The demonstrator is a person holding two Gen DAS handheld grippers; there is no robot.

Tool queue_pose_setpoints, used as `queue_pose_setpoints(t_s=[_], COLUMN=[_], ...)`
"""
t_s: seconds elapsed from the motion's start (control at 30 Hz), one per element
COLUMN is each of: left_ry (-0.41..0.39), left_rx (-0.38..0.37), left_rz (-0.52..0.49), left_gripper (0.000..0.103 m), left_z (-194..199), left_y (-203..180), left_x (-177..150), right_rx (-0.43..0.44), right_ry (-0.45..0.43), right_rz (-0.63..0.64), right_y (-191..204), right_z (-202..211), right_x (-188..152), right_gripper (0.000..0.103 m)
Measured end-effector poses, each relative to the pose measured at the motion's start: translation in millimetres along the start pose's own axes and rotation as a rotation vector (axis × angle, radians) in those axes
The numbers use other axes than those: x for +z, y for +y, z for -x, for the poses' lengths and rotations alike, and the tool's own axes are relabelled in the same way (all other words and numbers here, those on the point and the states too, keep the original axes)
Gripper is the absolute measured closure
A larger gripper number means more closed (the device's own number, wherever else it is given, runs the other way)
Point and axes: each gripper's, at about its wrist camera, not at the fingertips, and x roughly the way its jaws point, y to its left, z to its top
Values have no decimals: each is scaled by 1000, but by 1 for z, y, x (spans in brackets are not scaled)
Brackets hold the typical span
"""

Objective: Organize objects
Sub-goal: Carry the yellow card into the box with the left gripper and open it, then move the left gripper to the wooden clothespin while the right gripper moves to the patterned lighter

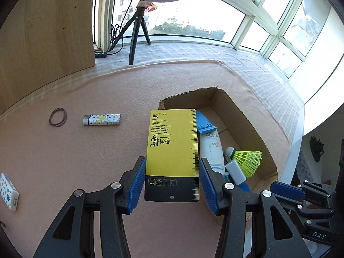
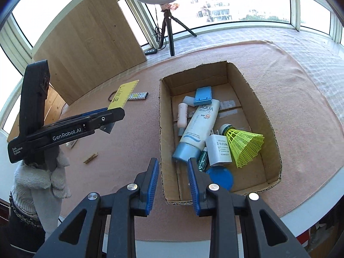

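Observation:
My left gripper [image 1: 172, 163] is shut on a flat yellow and black ruler card [image 1: 173, 148] and holds it above the pink cloth, just left of the cardboard box [image 1: 247, 120]. The card also shows in the right wrist view [image 2: 123, 95], sticking out of the left gripper [image 2: 111, 111]. The box [image 2: 165, 116] holds a white sunscreen tube [image 2: 201, 126], a yellow shuttlecock [image 2: 244, 144], a white charger [image 2: 219, 150], a blue stand [image 2: 203, 95] and a blue lid [image 2: 221, 177]. My right gripper [image 2: 173, 167] is open and empty over the box's near left corner.
On the cloth left of the box lie a patterned lighter [image 1: 101, 119], a rubber band [image 1: 58, 117], a tissue pack [image 1: 9, 191] and a wooden clothespin [image 2: 90, 157]. A ring light tripod [image 1: 137, 32] and a wooden board [image 1: 49, 32] stand at the back.

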Motion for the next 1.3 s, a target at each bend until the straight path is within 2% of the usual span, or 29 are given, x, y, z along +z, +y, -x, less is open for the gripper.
queue_pose_setpoints(t_s=[0.37, 0.6, 0.67, 0.73, 0.77, 0.87, 1.3], left_ry=[39, 62, 58, 66, 64, 62, 43], left_rx=[-58, -64, -67, -63, -67, -58, -40], left_rz=[-81, -114, -125, -134, -137, -145, -111], left_gripper=[50, 50, 49, 24, 22, 22, 22], left_z=[-49, -68, -70, -73, -73, -73, -52], left_y=[-71, -93, -96, -99, -101, -102, -79], left_x=[20, 20, 20, 21, 21, 20, 15], right_rx=[-47, -57, -59, -58, -57, -51, -42], right_ry=[-14, -14, -10, -5, -3, 8, 13], right_rz=[-58, -74, -81, -90, -94, -90, -54], right_y=[-38, -51, -55, -58, -59, -60, -46], right_z=[18, 22, 20, 20, 19, 18, 13], right_x=[-9, -11, -12, -13, -13, -13, -8], right_gripper=[78, 78, 77, 73, 69, 59, 59])
